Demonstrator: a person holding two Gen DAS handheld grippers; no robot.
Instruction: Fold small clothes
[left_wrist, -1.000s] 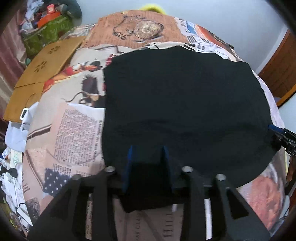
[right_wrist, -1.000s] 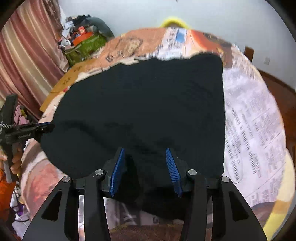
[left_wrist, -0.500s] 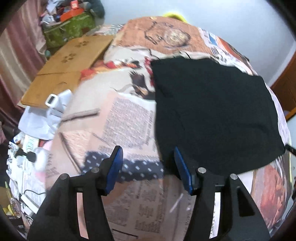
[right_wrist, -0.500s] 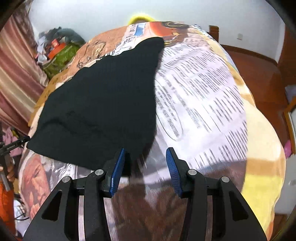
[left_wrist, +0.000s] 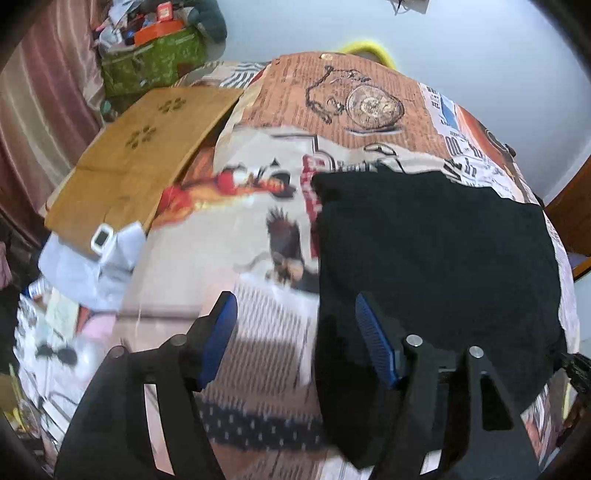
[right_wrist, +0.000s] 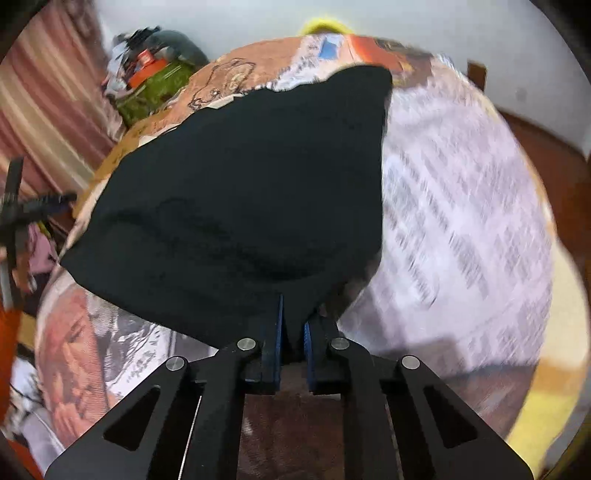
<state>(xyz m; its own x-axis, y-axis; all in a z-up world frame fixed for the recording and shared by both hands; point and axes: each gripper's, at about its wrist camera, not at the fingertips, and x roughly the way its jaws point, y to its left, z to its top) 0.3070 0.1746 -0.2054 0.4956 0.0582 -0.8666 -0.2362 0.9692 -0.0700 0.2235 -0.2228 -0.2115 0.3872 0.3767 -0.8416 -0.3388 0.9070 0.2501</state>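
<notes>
The black garment (left_wrist: 436, 266) is lying spread flat on the newspaper-print bedcover (left_wrist: 258, 332), occupying the right part of the left wrist view and the centre-left of the right wrist view; its surface is showing only shallow wrinkles, which suggests it is laid out for a fold rather than bundled.

The right gripper (right_wrist: 291, 332) is clenching the near right corner of the garment; the blue pads (right_wrist: 275, 332) are pinching a tongue of black cloth between them, and the fabric is rising in a peak toward the jaws; this hold is judged to be the anchor for carrying that corner across.

The left gripper (left_wrist: 295, 339) is opening, with nothing between the pads; the left finger is standing over bare bedcover, the right finger (left_wrist: 376, 347) over the garment's near left edge; the jaws are straddling that edge, apparently lining up for a matching grasp, though contact with the cloth cannot be confirmed.

A cardboard sheet (left_wrist: 140, 162) and a green box (left_wrist: 151, 62) are sitting well apart from the work area, to the far left; neither is obstructing the fold.
</notes>
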